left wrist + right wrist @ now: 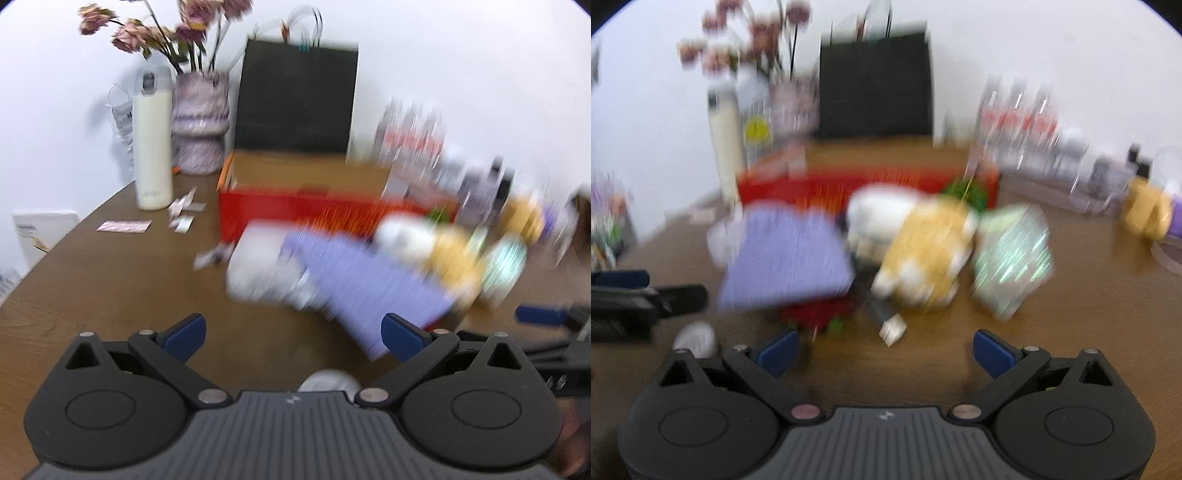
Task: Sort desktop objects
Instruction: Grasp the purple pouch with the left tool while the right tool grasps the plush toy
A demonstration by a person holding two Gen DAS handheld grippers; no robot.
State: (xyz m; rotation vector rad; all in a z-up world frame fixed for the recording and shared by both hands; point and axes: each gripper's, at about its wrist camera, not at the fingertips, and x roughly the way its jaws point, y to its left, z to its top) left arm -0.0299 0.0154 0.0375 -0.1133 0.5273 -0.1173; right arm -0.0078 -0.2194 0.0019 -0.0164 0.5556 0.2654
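Hovering low over the bench (1089,314), both tongs were seen spread wide with nothing between the pads: left tongs (293,334), right tongs (884,350). Both views were smeared by blur, so small items could not be identified.

The things to be sorted were heaped mid-bench, just in front of the red box (868,184): a purple cloth (786,254), a yellow and white plush toy (931,251), a shiny green packet (1012,258) and a white bundle (258,269) partly under the cloth. A small white-tipped tube (890,325) lay nearest the right tongs.

Risks, as judged:
- Pile overlapped, so more than one item could be pinched at once.
- Cloth was draped over neighbours, so they could be dragged off with it.
- Packet looked slick and could slip from the pads.
- Both tongs were near each other, so a collision was possible.
- White bottle (152,147) and vase (201,122) stood well apart, at low risk.
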